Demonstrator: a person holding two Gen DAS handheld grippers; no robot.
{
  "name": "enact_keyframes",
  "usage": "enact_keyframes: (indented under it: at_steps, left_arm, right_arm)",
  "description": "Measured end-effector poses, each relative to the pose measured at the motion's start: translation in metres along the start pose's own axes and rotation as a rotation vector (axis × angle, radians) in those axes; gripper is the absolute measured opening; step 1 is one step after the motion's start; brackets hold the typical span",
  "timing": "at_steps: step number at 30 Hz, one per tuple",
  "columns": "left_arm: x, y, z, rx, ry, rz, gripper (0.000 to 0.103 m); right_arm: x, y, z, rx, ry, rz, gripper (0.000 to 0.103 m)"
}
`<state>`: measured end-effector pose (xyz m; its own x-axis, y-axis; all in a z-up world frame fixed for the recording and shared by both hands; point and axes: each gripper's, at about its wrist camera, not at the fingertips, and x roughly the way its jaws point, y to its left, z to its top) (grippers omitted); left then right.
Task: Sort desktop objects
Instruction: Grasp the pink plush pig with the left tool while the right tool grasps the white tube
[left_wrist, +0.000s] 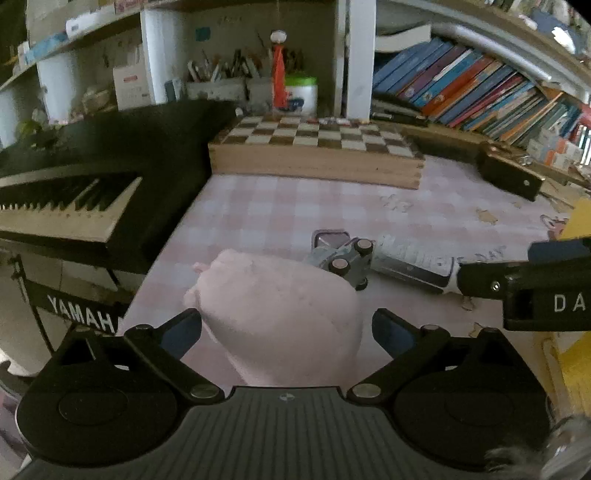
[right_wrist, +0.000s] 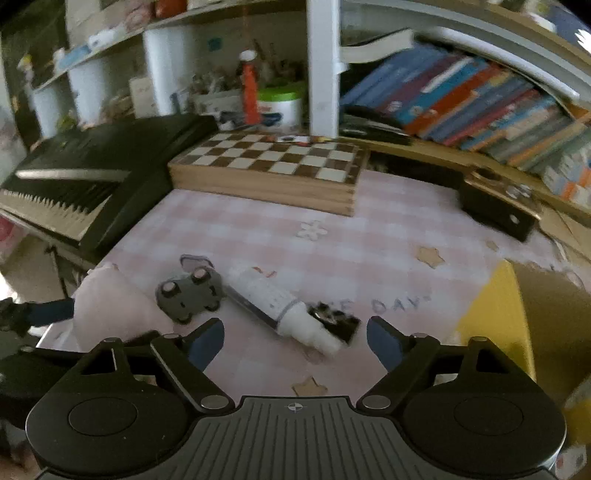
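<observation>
A soft pink plush toy (left_wrist: 280, 317), judged light and yielding, is framed between the parted fingers of the left gripper (left_wrist: 286, 332), best pinched across its middle; the right gripper (right_wrist: 295, 341) is held open above a white tube (right_wrist: 284, 306) on the pink checked tablecloth (right_wrist: 258, 229); a chessboard (right_wrist: 273, 158) and keyboard (left_wrist: 66, 199) are seen behind.

You worked at a counter (right_wrist: 266, 236) covered in pink checked cloth, in dim light. A black Yamaha keyboard (left_wrist: 85, 206) stood along its left edge, and a wooden chessboard box (left_wrist: 317, 147) lay at the back. Behind it, white shelves (left_wrist: 356, 55) held slanting rows of books (left_wrist: 472, 85) and pen pots (left_wrist: 221, 79).
</observation>
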<state>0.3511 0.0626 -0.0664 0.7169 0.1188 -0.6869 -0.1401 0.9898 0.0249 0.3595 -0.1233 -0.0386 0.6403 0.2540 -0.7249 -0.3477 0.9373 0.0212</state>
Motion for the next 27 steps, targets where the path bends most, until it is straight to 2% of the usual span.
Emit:
enact_keyframes:
  at_steps: [1, 4, 9, 10, 13, 14, 18, 20, 24, 27]
  left_arm:
    - [0.005, -0.002, 0.001, -0.003, 0.011, 0.012, 0.100]
    - [0.017, -0.003, -0.001, -0.012, 0.044, 0.036, 0.088]
    - [0.016, 0.008, -0.003, -0.050, 0.033, -0.021, 0.075]
    - [0.015, 0.010, -0.004, -0.051, 0.035, -0.032, 0.070]
    - [0.006, 0.021, -0.006, -0.078, 0.038, -0.072, 0.068]
    - [0.002, 0.025, -0.008, -0.091, 0.037, -0.084, 0.068]
    - [-0.014, 0.037, -0.013, -0.129, 0.041, -0.105, 0.068]
    - [-0.022, 0.041, -0.016, -0.143, 0.037, -0.109, 0.068]
    - [-0.037, 0.046, -0.018, -0.155, 0.016, -0.120, 0.068]
    - [-0.047, 0.047, -0.017, -0.159, -0.009, -0.125, 0.068]
  right_arm:
    - [0.003, 0.003, 0.004, -0.019, 0.007, 0.009, 0.082]
    - [0.018, 0.013, 0.018, -0.126, 0.036, 0.019, 0.080]
    - [0.051, 0.028, 0.031, -0.306, 0.126, 0.052, 0.070]
    - [0.058, 0.031, 0.032, -0.339, 0.143, 0.058, 0.063]
    - [0.076, 0.034, 0.034, -0.381, 0.185, 0.091, 0.052]
    - [0.081, 0.034, 0.034, -0.388, 0.199, 0.105, 0.046]
    - [0.092, 0.031, 0.034, -0.385, 0.225, 0.148, 0.043]
    - [0.092, 0.027, 0.034, -0.366, 0.230, 0.160, 0.034]
    - [0.083, 0.017, 0.028, -0.303, 0.239, 0.183, 0.033]
    - [0.065, 0.021, 0.022, -0.290, 0.191, 0.188, 0.033]
